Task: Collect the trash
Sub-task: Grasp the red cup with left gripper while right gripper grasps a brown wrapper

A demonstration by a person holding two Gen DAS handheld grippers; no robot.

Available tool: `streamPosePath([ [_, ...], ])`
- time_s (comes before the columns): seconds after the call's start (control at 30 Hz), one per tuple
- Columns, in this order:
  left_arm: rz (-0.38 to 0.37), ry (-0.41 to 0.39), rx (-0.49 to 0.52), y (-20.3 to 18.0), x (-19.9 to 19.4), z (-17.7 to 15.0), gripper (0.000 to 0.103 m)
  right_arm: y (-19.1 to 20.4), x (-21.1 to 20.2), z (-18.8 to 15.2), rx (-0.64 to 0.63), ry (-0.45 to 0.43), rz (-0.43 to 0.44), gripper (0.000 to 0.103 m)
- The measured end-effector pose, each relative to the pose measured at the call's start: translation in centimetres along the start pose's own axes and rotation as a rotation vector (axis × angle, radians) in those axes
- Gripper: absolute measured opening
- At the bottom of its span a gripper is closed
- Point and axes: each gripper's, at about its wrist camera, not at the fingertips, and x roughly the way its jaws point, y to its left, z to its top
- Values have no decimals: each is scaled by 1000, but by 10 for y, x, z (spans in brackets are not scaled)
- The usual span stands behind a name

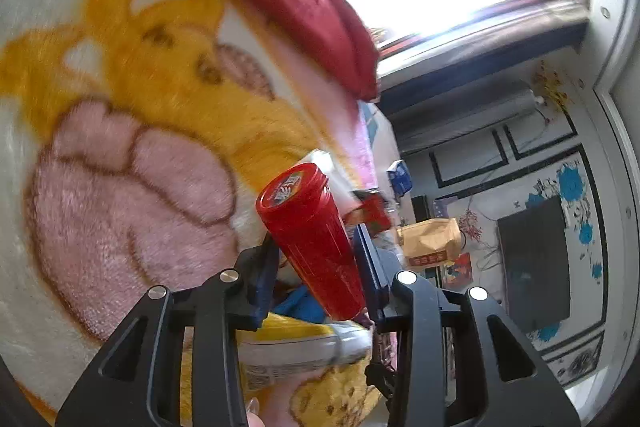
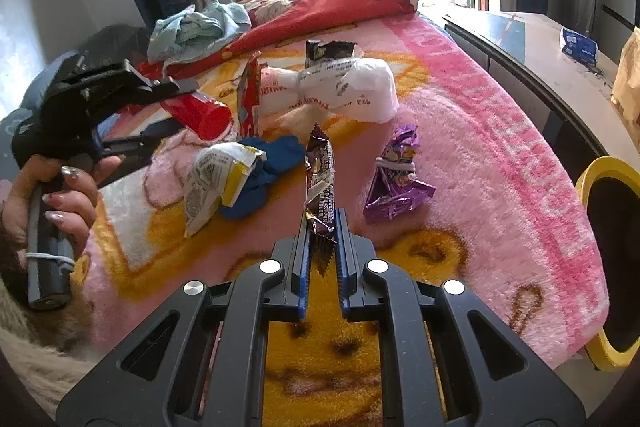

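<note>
Trash lies scattered on the pink blanket [image 2: 480, 131]: the left gripper [image 1: 316, 263] pinches a red plastic cup [image 1: 312, 239] lifted at the left, the right gripper [image 2: 322, 227] is pressed together on a brown snack wrapper [image 2: 319, 183], with a purple wrapper [image 2: 394, 179] just right.

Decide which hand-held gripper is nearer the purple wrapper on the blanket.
Right. The right hand-held gripper sits just left of the purple wrapper; the left hand-held gripper is far across the blanket, holding a red cup.
</note>
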Motion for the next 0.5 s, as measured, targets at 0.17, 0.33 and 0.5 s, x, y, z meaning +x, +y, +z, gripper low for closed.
streamPosePath([
  [0.17,-19,-35,98,-24,-18,3,33,-2,-7,3,4,-19,-6,7],
  [0.33,-29,-58,213,-54,-25,-1,33,-7,-16,8,13,-45,-17,7],
  [0.5,-52,-62,275,-77,-24,-8,32,-15,-25,12,27,-69,-29,7],
])
